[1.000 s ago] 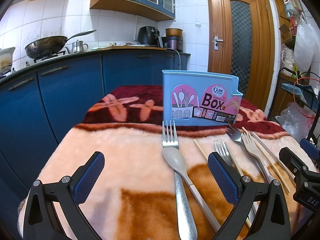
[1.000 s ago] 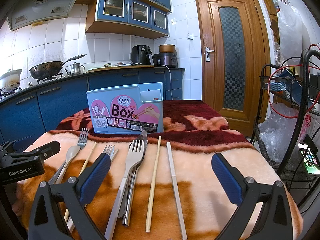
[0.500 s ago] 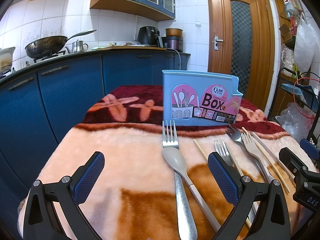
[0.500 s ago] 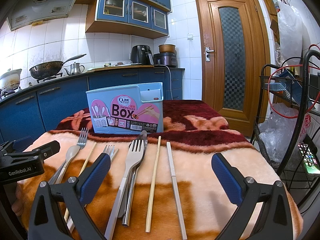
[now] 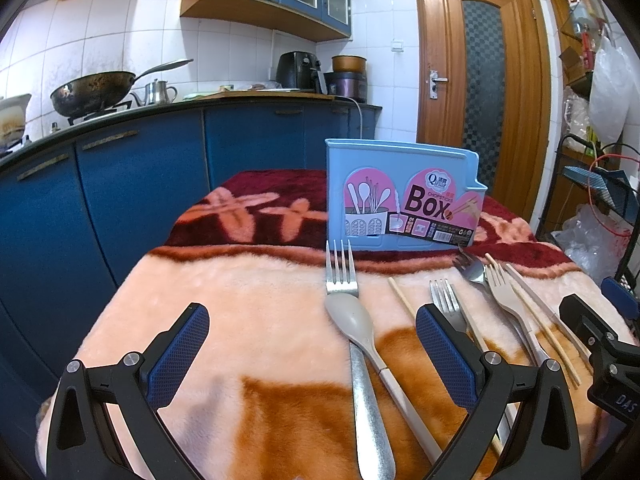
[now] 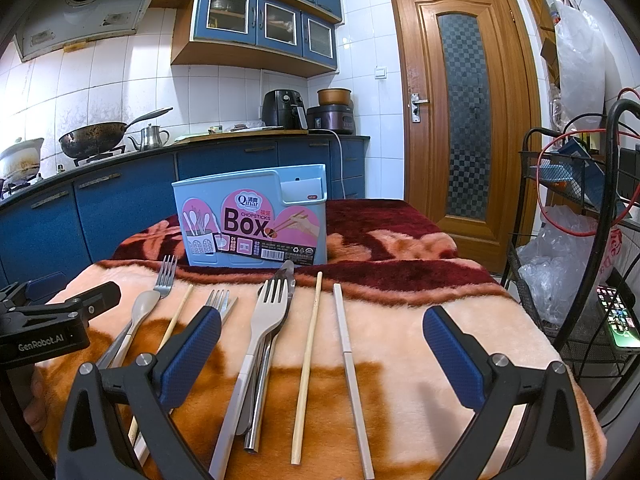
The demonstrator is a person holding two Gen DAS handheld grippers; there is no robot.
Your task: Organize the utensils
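Observation:
A light blue chopsticks box stands upright at the far side of the blanket-covered table. In front of it lie a metal fork, a beige spoon, another metal fork, a beige fork over a metal utensil, a wooden chopstick and a white chopstick. My left gripper is open low over the near edge, the spoon and fork handles between its fingers. My right gripper is open around the beige fork and both chopsticks.
An orange and maroon plush blanket covers the table. Blue kitchen cabinets with a wok stand to the left. A wire rack with bags and a phone stands right of the table. A wooden door is behind.

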